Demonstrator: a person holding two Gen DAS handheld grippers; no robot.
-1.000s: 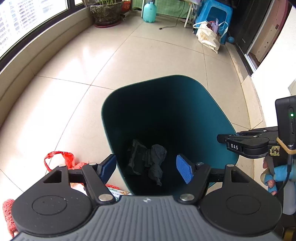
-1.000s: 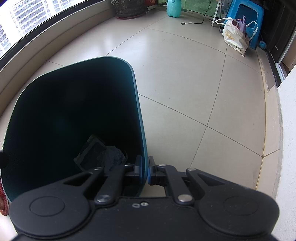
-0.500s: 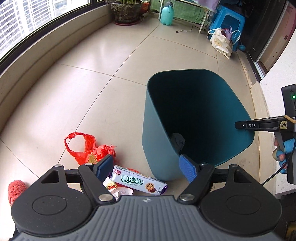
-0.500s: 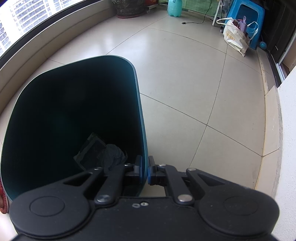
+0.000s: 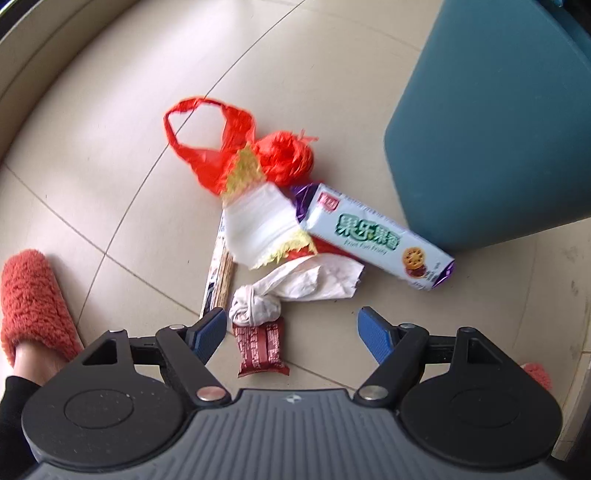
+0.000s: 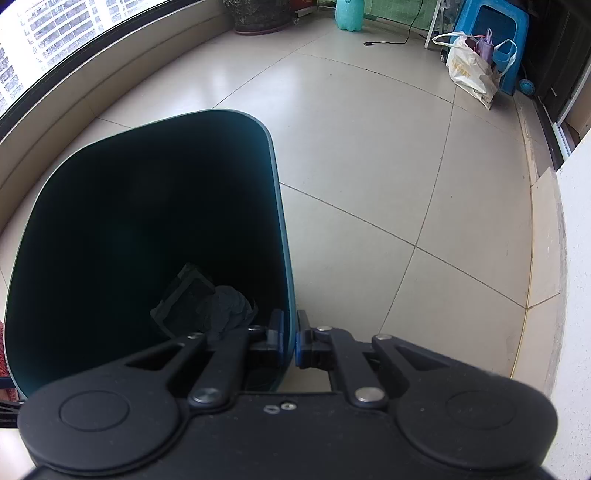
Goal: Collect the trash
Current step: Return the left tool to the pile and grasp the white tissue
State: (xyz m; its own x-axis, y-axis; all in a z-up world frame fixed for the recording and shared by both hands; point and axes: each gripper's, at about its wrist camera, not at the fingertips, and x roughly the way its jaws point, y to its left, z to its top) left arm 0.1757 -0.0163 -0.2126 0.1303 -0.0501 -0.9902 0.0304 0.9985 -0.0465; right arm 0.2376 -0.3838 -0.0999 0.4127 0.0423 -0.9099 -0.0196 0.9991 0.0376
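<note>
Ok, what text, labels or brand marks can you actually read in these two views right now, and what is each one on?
"果乐果香": big green characters on the biscuit pack.
"Fruit Fun Fruity", roughly: small line under them, blurred, uncertain.
Red logo patch on the same pack: too small to read.
Dark red wrapper: white print, too blurred.
White tote bag: lettering too small.

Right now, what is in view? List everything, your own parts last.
bin: 1, teal, right of the litter, dark trash inside
red bag: 1, floor
biscuit pack: 1, white and purple, beside bin
tissue: 1, white, knotted
wrapper: 1, dark red, nearest
chopsticks: 1 pair, sleeved
stool: 1, blue, far corner
tote: 1, white
jug: 1, teal
slipper: red
left hand-held gripper: open, over litter
right hand-held gripper: shut on bin rim
</note>
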